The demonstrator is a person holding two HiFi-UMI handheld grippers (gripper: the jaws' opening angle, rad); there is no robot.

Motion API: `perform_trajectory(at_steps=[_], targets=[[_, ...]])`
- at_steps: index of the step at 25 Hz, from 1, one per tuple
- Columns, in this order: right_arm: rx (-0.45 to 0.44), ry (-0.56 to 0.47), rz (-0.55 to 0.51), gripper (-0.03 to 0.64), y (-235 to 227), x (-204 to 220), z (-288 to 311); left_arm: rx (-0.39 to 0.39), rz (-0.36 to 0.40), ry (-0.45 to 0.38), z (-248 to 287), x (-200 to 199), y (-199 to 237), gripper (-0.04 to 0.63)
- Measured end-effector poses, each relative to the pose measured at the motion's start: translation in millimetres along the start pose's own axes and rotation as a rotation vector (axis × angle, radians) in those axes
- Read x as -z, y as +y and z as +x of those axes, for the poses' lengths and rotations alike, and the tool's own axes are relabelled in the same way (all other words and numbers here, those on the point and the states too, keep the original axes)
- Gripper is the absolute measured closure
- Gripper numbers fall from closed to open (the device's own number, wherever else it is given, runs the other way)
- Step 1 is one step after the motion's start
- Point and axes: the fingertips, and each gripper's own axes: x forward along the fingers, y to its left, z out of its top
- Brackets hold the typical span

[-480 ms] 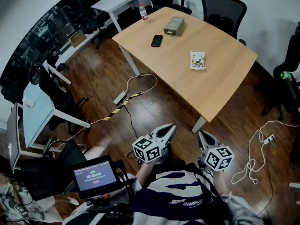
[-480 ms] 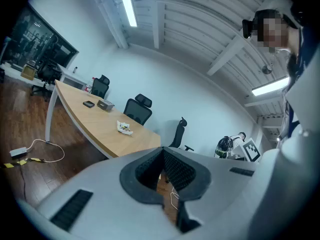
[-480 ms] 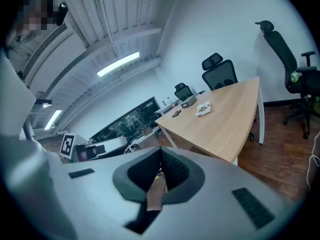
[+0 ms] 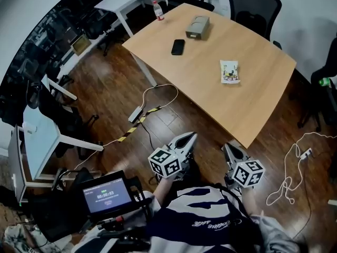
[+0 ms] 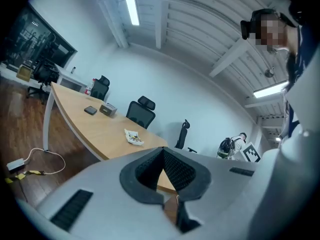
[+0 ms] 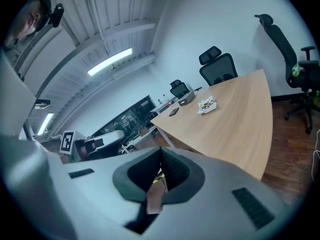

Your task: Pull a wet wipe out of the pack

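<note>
The wet wipe pack (image 4: pixel 229 71) is a small white printed packet lying on the wooden table (image 4: pixel 210 88), far from both grippers. It also shows small in the left gripper view (image 5: pixel 133 137) and in the right gripper view (image 6: pixel 206 105). I hold my left gripper (image 4: pixel 189 137) and right gripper (image 4: pixel 227 147) close to my body over the floor, short of the table's near corner. Both point toward the table. Each has its jaws closed tip to tip, left gripper (image 5: pixel 163 151) and right gripper (image 6: pixel 160 151), with nothing between them.
On the table's far end lie a black phone (image 4: pixel 177 47) and a grey box (image 4: pixel 197 27), with a bottle (image 4: pixel 157 10) beyond. Office chairs (image 4: pixel 251 4) stand behind it. Cables and a power strip (image 4: pixel 135 112) run across the wooden floor. A small screen (image 4: pixel 107 194) sits at my lower left.
The head view has shifted a little, so the table sits slightly further right in the frame. Both grippers stay shut near my body.
</note>
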Motion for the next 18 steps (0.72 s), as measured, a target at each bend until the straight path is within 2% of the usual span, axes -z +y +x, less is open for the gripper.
perform_trajectory(at_steps=[4, 8, 13, 18], targets=[[0.01, -0.02, 0.022, 0.627, 13.1, -25.0, 54.2, 0.027, 0.009, -0.028, 7.2, -52.2, 50.1, 0.594], [0.024, -0.051, 0.02, 0.627, 26.2, -48.5, 102.7, 0.07, 0.029, -0.023, 13.1, -82.4, 92.3, 0.594], [0.088, -0.08, 0.041, 0.627, 29.7, -60.9, 134.7, 0.13, 0.022, 0.013, 22.5, -97.3, 129.2, 0.594], [0.179, -0.066, 0.049, 0.627, 18.3, -61.8, 133.8, 0.184, -0.03, 0.064, 37.0, -87.6, 141.8, 0.594]])
